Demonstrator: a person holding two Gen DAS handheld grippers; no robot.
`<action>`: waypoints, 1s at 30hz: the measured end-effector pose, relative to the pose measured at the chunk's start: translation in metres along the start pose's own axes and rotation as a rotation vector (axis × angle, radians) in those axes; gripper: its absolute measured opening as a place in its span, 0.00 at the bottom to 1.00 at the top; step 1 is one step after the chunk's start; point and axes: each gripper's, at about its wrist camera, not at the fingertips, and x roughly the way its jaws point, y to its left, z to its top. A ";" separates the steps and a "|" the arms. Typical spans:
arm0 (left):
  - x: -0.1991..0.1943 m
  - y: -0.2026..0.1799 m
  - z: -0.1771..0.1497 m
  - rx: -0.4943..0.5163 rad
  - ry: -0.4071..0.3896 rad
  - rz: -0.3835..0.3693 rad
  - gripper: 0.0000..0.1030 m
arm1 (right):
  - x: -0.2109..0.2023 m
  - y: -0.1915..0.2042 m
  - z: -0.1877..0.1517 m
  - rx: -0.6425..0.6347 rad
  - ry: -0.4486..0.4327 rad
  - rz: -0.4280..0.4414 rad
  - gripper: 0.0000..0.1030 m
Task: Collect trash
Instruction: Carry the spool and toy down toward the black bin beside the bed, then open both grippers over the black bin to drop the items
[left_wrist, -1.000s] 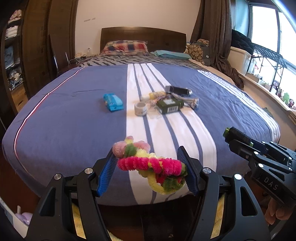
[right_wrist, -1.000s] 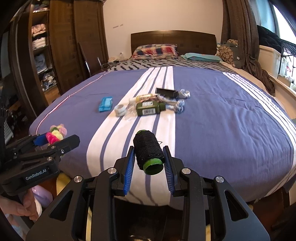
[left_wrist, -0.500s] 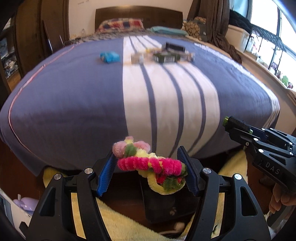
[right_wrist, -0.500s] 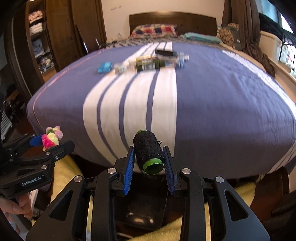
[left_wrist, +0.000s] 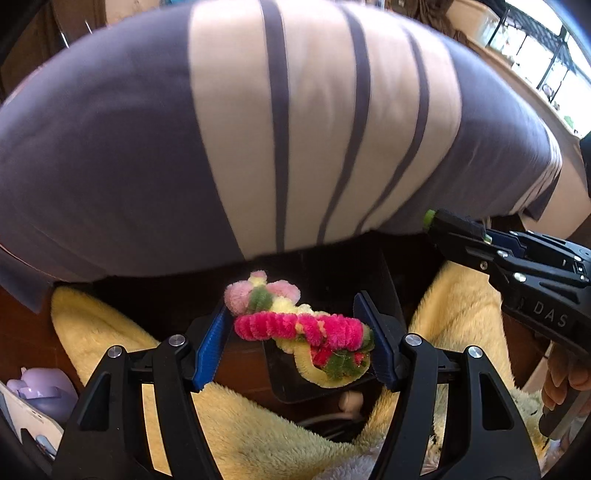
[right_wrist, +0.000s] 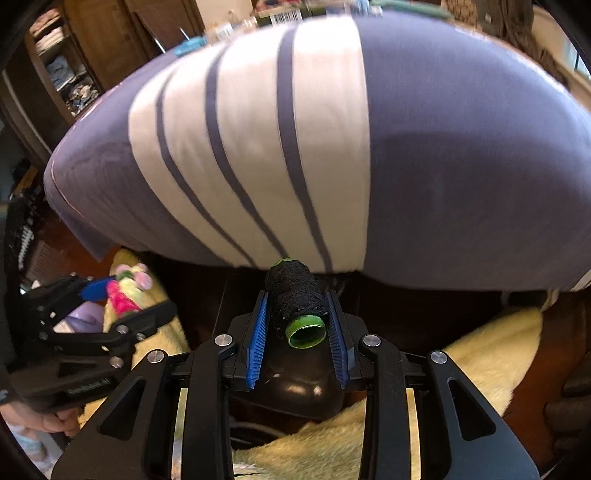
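Observation:
My left gripper (left_wrist: 295, 339) is shut on a fuzzy pink, yellow and green pipe-cleaner bundle (left_wrist: 303, 328). It hangs over a black bin (left_wrist: 314, 384) on the floor at the foot of the bed. My right gripper (right_wrist: 297, 328) is shut on a black thread spool with a green core (right_wrist: 297, 306), above the same black bin (right_wrist: 295, 391). The right gripper shows at the right of the left wrist view (left_wrist: 517, 266); the left gripper with its bundle shows at the left of the right wrist view (right_wrist: 110, 302).
The blue bed with white stripes (left_wrist: 258, 129) fills the upper view. A yellow fluffy rug (left_wrist: 258, 435) lies around the bin. A lilac object (left_wrist: 40, 387) sits at the lower left. More items lie far back on the bed (right_wrist: 284, 14). A wooden wardrobe (right_wrist: 74, 55) stands left.
Both grippers have tilted down and dropped from bed height to the floor at the bed's foot, each still holding its item. The black bin has come into view under them.

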 end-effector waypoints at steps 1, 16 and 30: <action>0.004 0.000 -0.002 -0.001 0.016 -0.005 0.61 | 0.004 -0.001 0.000 0.006 0.012 0.004 0.31; 0.050 0.002 0.000 0.005 0.165 -0.036 0.64 | 0.042 0.006 0.010 0.004 0.123 0.014 0.33; 0.027 0.011 0.006 0.001 0.067 0.005 0.87 | 0.005 -0.001 0.025 0.013 0.004 -0.050 0.66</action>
